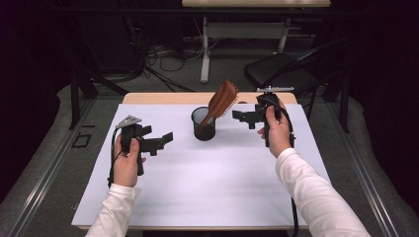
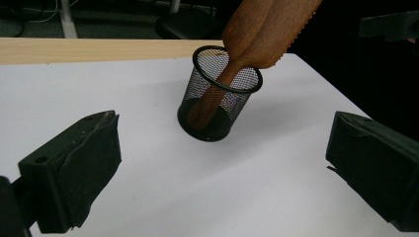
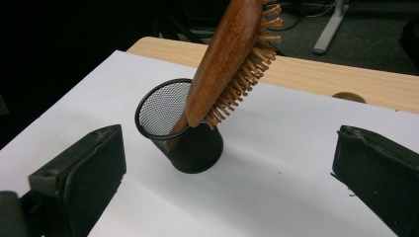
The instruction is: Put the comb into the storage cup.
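Note:
A brown wooden hairbrush (image 1: pixel 221 102) stands handle-down in a black mesh cup (image 1: pixel 203 124) near the middle back of the white sheet, its bristled head leaning out to the right. In the left gripper view the hairbrush (image 2: pixel 262 34) rises out of the cup (image 2: pixel 217 96). From the other side the hairbrush (image 3: pixel 227 59) and cup (image 3: pixel 175 131) show with bristles facing right. My left gripper (image 1: pixel 165 140) is open, left of the cup, with nothing between its jaws. My right gripper (image 1: pixel 238 116) is open, just right of the brush head, and holds nothing.
The white sheet (image 1: pixel 207 182) covers most of a wooden table (image 1: pixel 163 98) whose bare far edge shows behind it. A black chair (image 1: pixel 281 69) and a desk leg (image 1: pixel 205 49) stand beyond the table. A round hole (image 3: pixel 349 97) sits in the wooden strip.

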The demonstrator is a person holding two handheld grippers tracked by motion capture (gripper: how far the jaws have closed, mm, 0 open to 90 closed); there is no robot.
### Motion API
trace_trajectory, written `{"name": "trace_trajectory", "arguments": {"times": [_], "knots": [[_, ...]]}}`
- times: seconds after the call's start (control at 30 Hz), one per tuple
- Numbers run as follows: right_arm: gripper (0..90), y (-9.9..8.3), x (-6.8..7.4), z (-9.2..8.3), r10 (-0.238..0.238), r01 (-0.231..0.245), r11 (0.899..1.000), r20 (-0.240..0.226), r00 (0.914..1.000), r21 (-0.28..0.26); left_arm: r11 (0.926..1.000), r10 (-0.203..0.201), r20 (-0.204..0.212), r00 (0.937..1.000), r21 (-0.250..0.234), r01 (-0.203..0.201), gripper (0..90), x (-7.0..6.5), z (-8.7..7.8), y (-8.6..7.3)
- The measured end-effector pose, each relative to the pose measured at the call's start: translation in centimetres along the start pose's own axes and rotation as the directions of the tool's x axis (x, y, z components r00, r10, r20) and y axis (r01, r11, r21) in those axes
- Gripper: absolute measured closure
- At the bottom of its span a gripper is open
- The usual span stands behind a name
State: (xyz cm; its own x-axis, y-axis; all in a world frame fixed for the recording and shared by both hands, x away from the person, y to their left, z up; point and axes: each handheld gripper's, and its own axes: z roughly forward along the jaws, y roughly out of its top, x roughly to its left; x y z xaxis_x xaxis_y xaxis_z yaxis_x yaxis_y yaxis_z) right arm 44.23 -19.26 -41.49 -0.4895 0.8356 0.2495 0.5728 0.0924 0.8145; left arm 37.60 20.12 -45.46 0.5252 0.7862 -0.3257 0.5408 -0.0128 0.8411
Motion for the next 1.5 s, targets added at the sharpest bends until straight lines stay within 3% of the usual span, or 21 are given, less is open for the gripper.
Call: {"name": "trace_trajectory", "arguments": {"times": [0.47, 0.7, 1.07, 1.5], "knots": [[0.0, -2.4, 0.5, -2.9, -0.045, 0.045, 0.999, 0.014, 0.9989, 0.009, 0.9997, 0.022, 0.006, 0.9997, -0.008, -0.022, 0.5, -0.7, -1.0, 0.5], [0.0, -4.0, 0.3, -4.4, -0.040, 0.040, 0.999, 0.000, 0.9992, 0.024, 0.9991, 0.036, 0.016, 0.9992, 0.022, -0.037, 0.5, -1.0, -1.5, 0.1], [0.0, -5.5, -1.0, -5.9, -0.032, 0.032, 0.999, 0.011, 0.9994, 0.013, 0.9992, 0.021, 0.007, 0.9998, 0.035, -0.021, 0.5, 0.2, -3.1, -0.5], [0.0, -7.7, -1.4, -7.1, -0.042, 0.042, 0.999, 0.011, 0.9991, 0.005, 0.9978, 0.045, -0.015, 0.9989, 0.049, -0.044, 0.5, 2.0, -5.5, -1.5]]}}
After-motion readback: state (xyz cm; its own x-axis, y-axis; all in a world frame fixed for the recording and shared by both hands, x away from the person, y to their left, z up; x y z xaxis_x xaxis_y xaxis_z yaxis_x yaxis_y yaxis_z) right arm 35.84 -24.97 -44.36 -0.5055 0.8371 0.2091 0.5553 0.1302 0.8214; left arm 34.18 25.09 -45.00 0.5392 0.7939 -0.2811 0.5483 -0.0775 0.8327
